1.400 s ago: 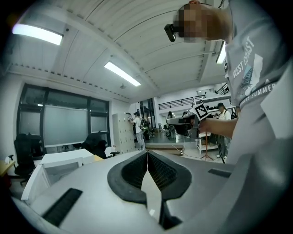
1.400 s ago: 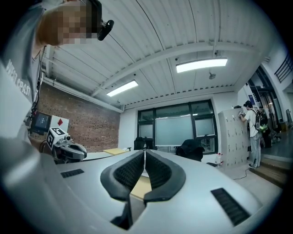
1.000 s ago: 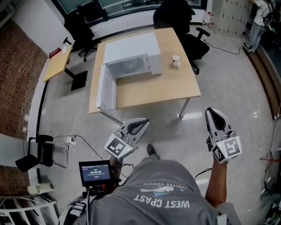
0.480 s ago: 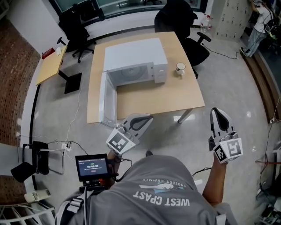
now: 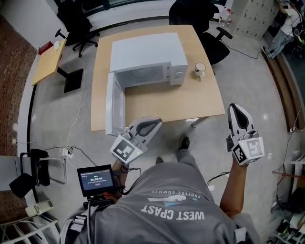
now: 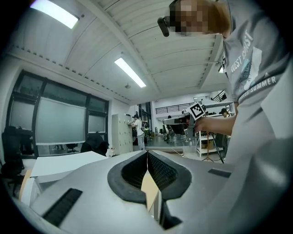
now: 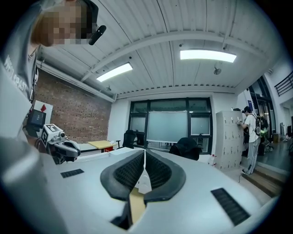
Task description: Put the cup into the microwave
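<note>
A white cup stands on the wooden table, just right of the white microwave. The microwave's door hangs open on the left, toward me, and its cavity shows. My left gripper is shut and empty, held over the table's near edge by the door. My right gripper is shut and empty too, over the floor to the right of the table's near corner. In the left gripper view the left gripper has its jaws pressed together; the right gripper shows the same in its own view.
Black office chairs stand behind the table. A small yellow table is at the left, with a black chair nearer me. Cables run over the floor. Lockers and a person are at the far right.
The table and microwave have come nearer and lower in the head view as I walk toward them. Both grippers have advanced with me, still shut; the left now reaches the table's near edge.
</note>
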`<state>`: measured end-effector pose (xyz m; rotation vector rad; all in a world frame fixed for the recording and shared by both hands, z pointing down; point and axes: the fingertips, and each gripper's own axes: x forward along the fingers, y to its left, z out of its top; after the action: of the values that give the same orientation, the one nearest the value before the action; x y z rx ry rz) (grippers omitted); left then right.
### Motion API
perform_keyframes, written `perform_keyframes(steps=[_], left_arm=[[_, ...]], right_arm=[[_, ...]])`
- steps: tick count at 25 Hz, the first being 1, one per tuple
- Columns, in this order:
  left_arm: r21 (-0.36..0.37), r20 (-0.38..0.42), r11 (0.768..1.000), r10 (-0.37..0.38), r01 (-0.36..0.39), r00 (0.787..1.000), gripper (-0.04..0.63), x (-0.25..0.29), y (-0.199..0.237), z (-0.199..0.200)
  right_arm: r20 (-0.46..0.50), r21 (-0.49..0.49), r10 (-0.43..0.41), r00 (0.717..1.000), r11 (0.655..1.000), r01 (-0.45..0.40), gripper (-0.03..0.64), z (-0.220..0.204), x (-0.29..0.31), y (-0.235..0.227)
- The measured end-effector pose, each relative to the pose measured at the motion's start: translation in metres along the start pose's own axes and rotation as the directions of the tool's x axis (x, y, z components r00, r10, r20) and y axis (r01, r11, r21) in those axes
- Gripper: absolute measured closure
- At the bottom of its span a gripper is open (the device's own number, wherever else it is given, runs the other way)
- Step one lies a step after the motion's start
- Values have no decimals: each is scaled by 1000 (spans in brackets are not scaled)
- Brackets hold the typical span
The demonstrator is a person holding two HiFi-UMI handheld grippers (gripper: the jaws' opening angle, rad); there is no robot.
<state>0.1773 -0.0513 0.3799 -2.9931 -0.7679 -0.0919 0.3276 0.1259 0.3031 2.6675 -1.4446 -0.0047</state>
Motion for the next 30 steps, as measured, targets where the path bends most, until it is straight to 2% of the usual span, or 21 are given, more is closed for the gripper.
perform_keyframes(steps=[11, 18, 20, 23, 30], left_arm=[[-29, -76, 994, 104, -107, 992, 574, 32, 55, -13], [-80, -138, 984, 144, -156, 980, 574, 75, 86, -35], [-89, -157, 982, 151, -166, 976, 574, 85, 94, -43], [-113, -179, 975, 169, -191, 969, 574, 96, 105, -54], [-166, -243, 956, 198, -242, 949, 574, 115, 124, -83]], right_arm=[[-82, 58, 42, 996, 998, -37, 597, -64, 105, -74], [-211, 100, 68, 975, 994, -47, 595, -152, 187, -131], [-259, 110, 76, 963, 993, -49, 584, -182, 211, -143], [-342, 141, 99, 934, 989, -53, 507, -232, 243, -157], [-504, 162, 111, 857, 986, -33, 474, -338, 296, -185]])
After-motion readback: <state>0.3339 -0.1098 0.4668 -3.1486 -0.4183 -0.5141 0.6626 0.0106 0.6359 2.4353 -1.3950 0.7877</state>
